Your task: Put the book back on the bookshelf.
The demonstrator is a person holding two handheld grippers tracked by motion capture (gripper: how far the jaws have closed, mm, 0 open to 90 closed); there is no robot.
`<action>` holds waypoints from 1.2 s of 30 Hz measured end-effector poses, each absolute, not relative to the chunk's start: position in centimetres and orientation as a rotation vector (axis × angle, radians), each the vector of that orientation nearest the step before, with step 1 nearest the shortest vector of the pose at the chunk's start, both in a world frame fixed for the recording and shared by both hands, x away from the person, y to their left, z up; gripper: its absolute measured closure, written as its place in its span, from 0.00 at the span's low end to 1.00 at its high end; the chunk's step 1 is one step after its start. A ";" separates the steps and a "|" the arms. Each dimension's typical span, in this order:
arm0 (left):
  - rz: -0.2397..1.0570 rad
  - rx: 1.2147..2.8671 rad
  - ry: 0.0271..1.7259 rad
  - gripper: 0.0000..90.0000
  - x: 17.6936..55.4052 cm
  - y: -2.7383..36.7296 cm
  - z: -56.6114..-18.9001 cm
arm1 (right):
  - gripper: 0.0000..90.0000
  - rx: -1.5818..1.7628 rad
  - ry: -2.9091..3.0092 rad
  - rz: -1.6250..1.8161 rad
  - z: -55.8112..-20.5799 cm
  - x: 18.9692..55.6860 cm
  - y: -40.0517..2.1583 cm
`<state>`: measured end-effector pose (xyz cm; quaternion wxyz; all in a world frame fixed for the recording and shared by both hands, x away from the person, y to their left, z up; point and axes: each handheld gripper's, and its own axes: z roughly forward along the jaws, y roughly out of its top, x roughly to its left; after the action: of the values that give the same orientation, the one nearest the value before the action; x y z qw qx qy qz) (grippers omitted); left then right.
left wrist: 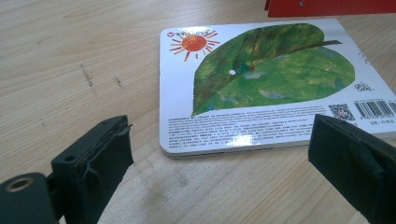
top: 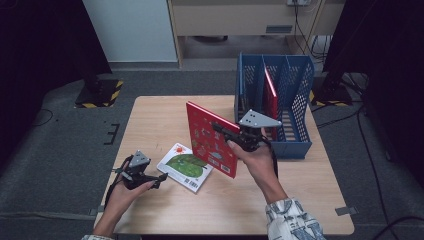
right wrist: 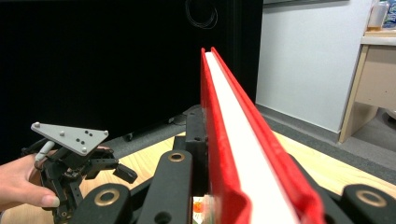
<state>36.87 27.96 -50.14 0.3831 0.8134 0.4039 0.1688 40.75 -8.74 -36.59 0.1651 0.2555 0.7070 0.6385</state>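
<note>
1. Right gripper [top: 231,134] is up off the table with a red picture book [top: 212,138] pinched by its edge. In the right gripper view the jaws are closed tight on either cover, the white page block [right wrist: 243,135] running straight away from the camera.

2. That book stands upright in the air, cover facing the person's left and leaning slightly. It hangs above the wooden table [top: 150,120], just left of the blue file rack [top: 274,102].

3. Here's the relation that counts: the rack lies to the right of the held book and a little farther back. Its slots run front to back, and the book's plane already runs roughly the same way. A second red book [top: 270,95] stands in one of the middle slots already.

4. My read: the right hand is the near one for the rack. The book looks to need carrying right and lowering, kept parallel with the dividers so a corner doesn't catch.

5. Left gripper [top: 159,180] rests low at the table's near left, jaws spread wide with nothing between them.

6. Straight ahead of those open jaws lies the leaf-cover book [left wrist: 261,88], flat on the wood, near edge facing the gripper, barcode to the camera's right. Close, but not touched.
</note>
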 end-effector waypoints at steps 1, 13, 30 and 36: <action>0.431 2.075 1.030 0.06 36.9 28.0 -50.1 | 0.89 0.727 2.012 1.818 -36.6 40.7 -8.8; 0.429 2.088 1.027 0.06 36.9 27.8 -50.3 | 0.89 0.744 1.992 1.810 -36.3 40.2 -10.1; 0.433 2.091 1.031 0.06 36.9 27.9 -50.3 | 0.89 0.801 1.960 1.790 -36.2 38.7 -13.5; 0.433 2.095 1.031 0.06 36.8 27.8 -50.3 | 0.89 0.829 1.949 1.788 -36.0 37.9 -14.9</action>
<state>36.84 27.85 -50.34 0.3739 0.8182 0.4025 0.1693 37.94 -14.94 -36.00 0.1836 0.2940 0.6913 0.6340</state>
